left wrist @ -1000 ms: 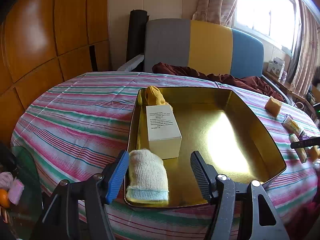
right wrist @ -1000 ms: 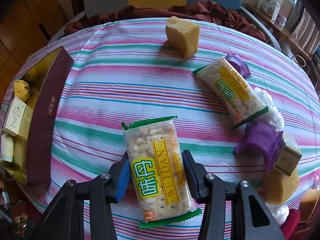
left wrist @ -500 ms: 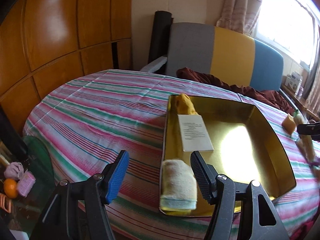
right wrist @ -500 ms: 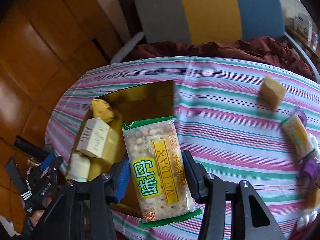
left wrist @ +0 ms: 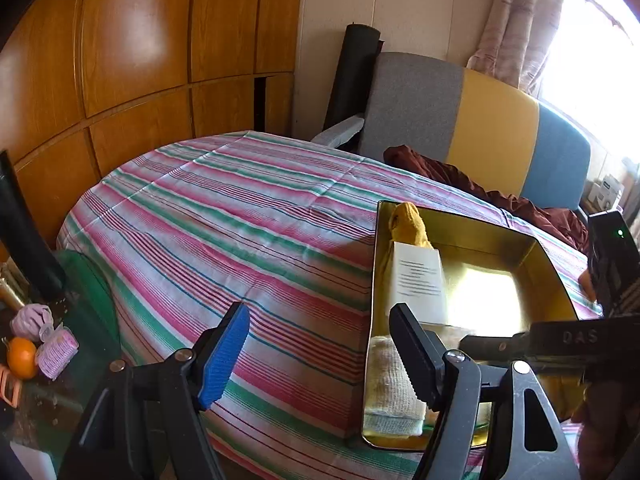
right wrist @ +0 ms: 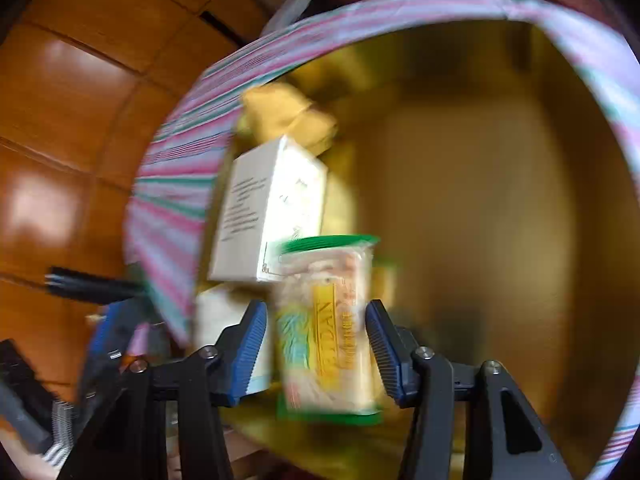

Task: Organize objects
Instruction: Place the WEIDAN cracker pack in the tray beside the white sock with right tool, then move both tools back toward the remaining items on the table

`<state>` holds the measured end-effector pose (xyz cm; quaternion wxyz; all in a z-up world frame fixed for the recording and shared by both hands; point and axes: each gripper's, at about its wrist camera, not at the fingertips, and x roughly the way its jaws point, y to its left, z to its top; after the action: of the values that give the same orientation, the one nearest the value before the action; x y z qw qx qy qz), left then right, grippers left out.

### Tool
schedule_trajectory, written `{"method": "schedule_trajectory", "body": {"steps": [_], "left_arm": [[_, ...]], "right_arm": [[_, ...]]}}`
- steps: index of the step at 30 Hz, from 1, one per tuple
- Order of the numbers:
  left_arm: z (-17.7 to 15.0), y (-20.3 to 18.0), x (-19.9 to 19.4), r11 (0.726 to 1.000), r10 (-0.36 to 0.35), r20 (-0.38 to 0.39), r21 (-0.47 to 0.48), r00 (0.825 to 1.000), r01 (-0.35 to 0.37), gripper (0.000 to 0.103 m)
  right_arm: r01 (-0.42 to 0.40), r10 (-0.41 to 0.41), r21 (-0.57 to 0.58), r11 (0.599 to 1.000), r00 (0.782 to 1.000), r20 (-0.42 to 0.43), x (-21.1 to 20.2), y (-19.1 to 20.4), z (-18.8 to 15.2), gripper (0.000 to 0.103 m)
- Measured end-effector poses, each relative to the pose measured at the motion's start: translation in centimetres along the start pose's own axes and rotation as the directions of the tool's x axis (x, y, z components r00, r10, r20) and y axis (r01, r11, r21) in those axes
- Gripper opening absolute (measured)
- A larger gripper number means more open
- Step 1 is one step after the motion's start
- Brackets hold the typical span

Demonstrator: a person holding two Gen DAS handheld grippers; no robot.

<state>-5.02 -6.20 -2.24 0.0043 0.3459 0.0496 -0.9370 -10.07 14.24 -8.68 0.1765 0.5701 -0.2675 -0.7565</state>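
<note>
Spanning the snack bar (right wrist: 326,328) with a gap at each pad, the right gripper (right wrist: 316,350) hangs over the gold tray (right wrist: 500,208); grip uncertain through blur. Left gripper (left wrist: 320,354) wide apart, empty, beside the tray's white box (left wrist: 420,280) and rolled cloth (left wrist: 390,384).

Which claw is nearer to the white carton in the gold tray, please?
Right. The right claw hangs over the gold tray, just short of the white carton, with a snack bar between its fingers. The left claw sits back beside the tray's near corner.
</note>
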Motion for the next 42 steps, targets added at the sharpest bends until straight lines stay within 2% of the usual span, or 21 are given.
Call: {"method": "schedule_trajectory", "body": {"steps": [5, 11, 17, 24, 30, 34, 40, 42], "left_arm": [[-0.1, -0.3, -0.1, 1.0, 0.003, 0.008, 0.012, 1.0, -0.003, 0.075], [-0.6, -1.4, -0.4, 0.999, -0.007, 0.014, 0.049, 1.0, 0.006, 0.075], [-1.0, -2.8, -1.1, 0.995, -0.022, 0.031, 0.1, 0.999, 0.018, 0.076], [-1.5, -4.7, -1.8, 0.987, -0.055, 0.034, 0.151, 0.998, 0.049, 0.078], [-1.7, -6.2, -2.0, 0.98, -0.096, 0.014, 0.174, 0.995, 0.092, 0.078], [-1.9, -7.8, -2.2, 0.969, -0.127, 0.009, 0.214, 0.992, 0.122, 0.078], [-1.7, -11.1, -2.8, 0.941, -0.21, 0.002, 0.273, 0.978, 0.202, 0.078], [-1.6, -12.6, -3.0, 0.926, -0.243, -0.002, 0.297, 0.97, 0.232, 0.078]], "right_arm": [[-0.001, 0.002, -0.047, 0.999, 1.0, 0.028, -1.1, 0.2, -0.8, 0.054], [0.125, -0.106, -0.132, 0.983, 0.984, 0.143, -4.5, 0.7, -2.1, 0.054], [0.251, -0.199, -0.203, 0.946, 0.949, 0.246, -7.5, 0.7, -3.7, 0.054], [0.358, -0.277, -0.223, 0.907, 0.904, 0.325, -10.3, -0.2, -4.7, 0.054], [0.39, -0.312, -0.166, 0.906, 0.878, 0.363, -13.5, -2.8, -5.4, 0.054], [0.416, -0.352, -0.089, 0.905, 0.85, 0.391, -16.4, -5.6, -5.8, 0.054], [0.465, -0.448, 0.059, 0.883, 0.798, 0.403, -21.5, -11.0, -6.8, 0.054], [0.486, -0.494, 0.13, 0.864, 0.773, 0.398, -23.6, -13.4, -7.4, 0.054]]}}
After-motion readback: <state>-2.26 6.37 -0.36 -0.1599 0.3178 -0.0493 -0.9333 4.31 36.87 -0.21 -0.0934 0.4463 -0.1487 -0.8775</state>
